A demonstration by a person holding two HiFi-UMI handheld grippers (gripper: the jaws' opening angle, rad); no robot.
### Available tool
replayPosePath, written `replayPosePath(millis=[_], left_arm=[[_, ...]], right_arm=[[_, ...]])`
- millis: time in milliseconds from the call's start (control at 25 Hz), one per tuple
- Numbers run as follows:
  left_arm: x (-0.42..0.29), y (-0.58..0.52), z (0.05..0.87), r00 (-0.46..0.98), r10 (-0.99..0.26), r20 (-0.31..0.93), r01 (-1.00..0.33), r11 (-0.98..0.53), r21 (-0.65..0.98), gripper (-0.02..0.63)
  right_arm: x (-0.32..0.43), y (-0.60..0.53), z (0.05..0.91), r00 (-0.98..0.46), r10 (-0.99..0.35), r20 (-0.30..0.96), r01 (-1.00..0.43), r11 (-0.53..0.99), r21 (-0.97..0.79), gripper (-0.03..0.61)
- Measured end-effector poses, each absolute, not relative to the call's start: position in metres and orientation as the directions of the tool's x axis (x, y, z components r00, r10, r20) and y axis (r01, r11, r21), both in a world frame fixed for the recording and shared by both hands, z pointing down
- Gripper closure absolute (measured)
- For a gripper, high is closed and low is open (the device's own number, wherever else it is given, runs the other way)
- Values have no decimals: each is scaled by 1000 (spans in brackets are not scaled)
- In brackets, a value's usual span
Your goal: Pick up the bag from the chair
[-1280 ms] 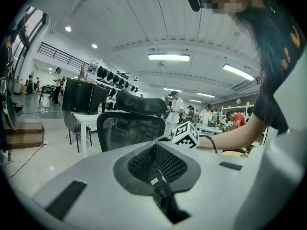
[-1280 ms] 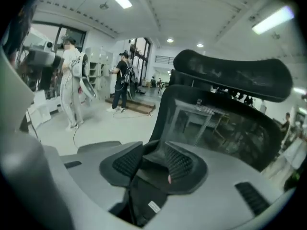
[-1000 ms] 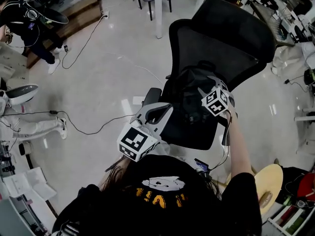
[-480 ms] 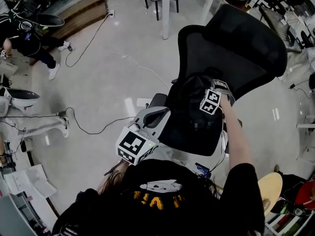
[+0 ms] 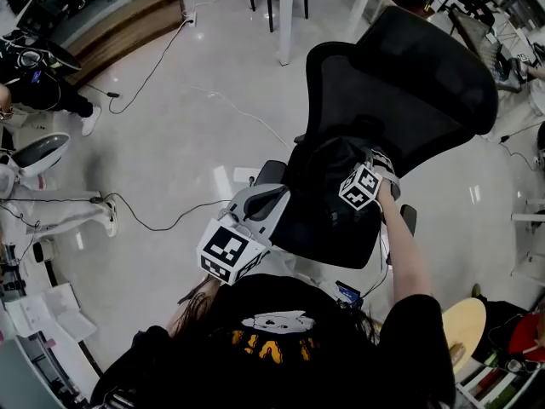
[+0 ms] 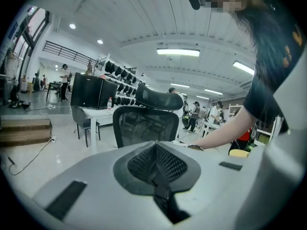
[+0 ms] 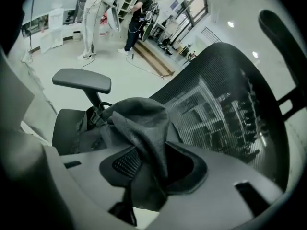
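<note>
Both closed: right gripper [image 7: 149,178] pinches bag [image 7: 139,119] fabric; left gripper [image 6: 156,176] empty.

Black bag [image 7: 139,119], black mesh chair [image 7: 230,114], pale grey right hand-held gripper [image 7: 148,176] with black-and-white marker cube [image 5: 360,187]
</note>
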State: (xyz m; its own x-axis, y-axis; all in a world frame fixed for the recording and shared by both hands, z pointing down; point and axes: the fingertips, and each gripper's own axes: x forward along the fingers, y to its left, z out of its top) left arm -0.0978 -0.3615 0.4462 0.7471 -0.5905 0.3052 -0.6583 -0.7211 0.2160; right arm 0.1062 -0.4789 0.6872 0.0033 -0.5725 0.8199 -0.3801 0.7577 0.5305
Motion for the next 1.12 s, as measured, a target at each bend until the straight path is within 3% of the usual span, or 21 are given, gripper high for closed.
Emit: replayPosePath(millis=[240,680,1120], left_arm=[[-88,-355,450,759,-575,305,-645,-729,228,604],[-57,-331,437,785,-551,283,-611,-763,211,604],[-23,-284,424,779,-565,272,-618,-766,176,604]], right_arm=[[111,-438,654,-39,-609,792,-571,664,483,457],[119,-354,599,-76,-658,750,-776,511,370,482],[116,-291,524,-135,-751,647,-874,397,279,489]])
